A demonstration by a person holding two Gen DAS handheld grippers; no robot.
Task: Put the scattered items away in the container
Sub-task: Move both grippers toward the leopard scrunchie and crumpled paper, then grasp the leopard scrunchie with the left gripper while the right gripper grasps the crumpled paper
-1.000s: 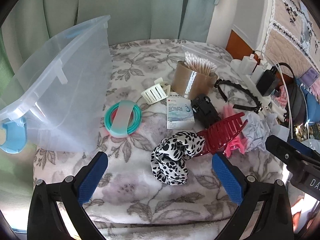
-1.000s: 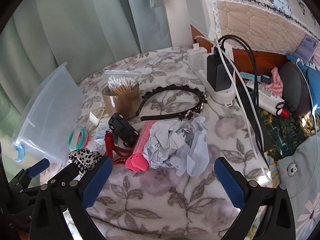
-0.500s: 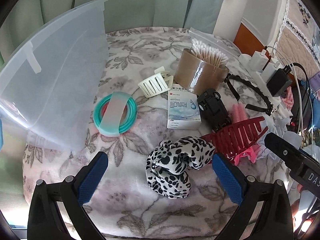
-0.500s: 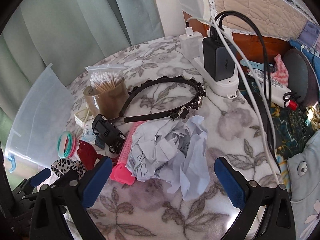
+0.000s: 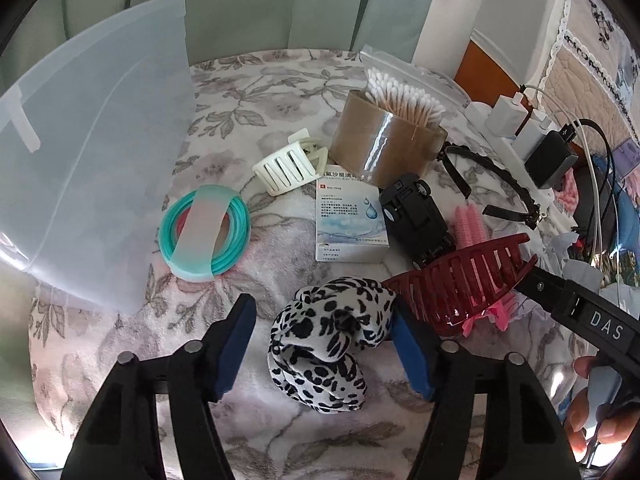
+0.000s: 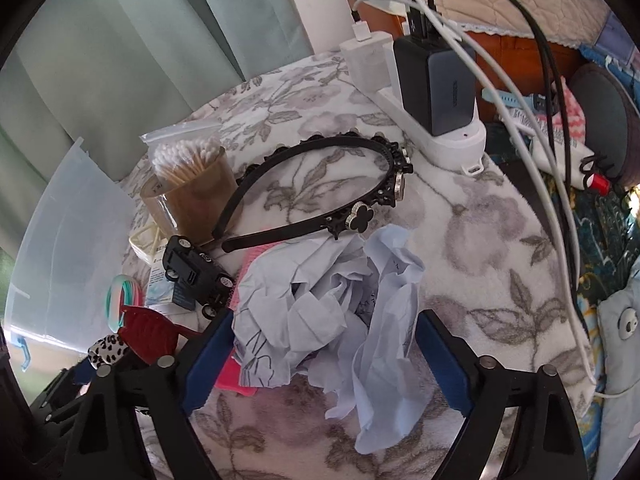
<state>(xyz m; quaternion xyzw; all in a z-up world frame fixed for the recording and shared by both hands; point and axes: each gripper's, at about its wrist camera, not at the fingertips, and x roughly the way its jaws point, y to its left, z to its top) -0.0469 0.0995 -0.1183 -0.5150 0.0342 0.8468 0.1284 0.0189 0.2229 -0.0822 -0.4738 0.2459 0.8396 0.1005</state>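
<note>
Two claws are working over a floral fleece-covered table (image 5: 280,88). The left claw (image 5: 324,344) is sitting spread around a black-and-white leopard-print fabric scrunchie (image 5: 324,344), its blue pads on either side without squeezing it. The right claw (image 6: 320,356) is sitting spread around a crumpled pale-blue paper wad (image 6: 332,312). A translucent plastic storage container (image 5: 96,152) is standing at the far left, beside a teal ring bundle (image 5: 204,232).
</note>
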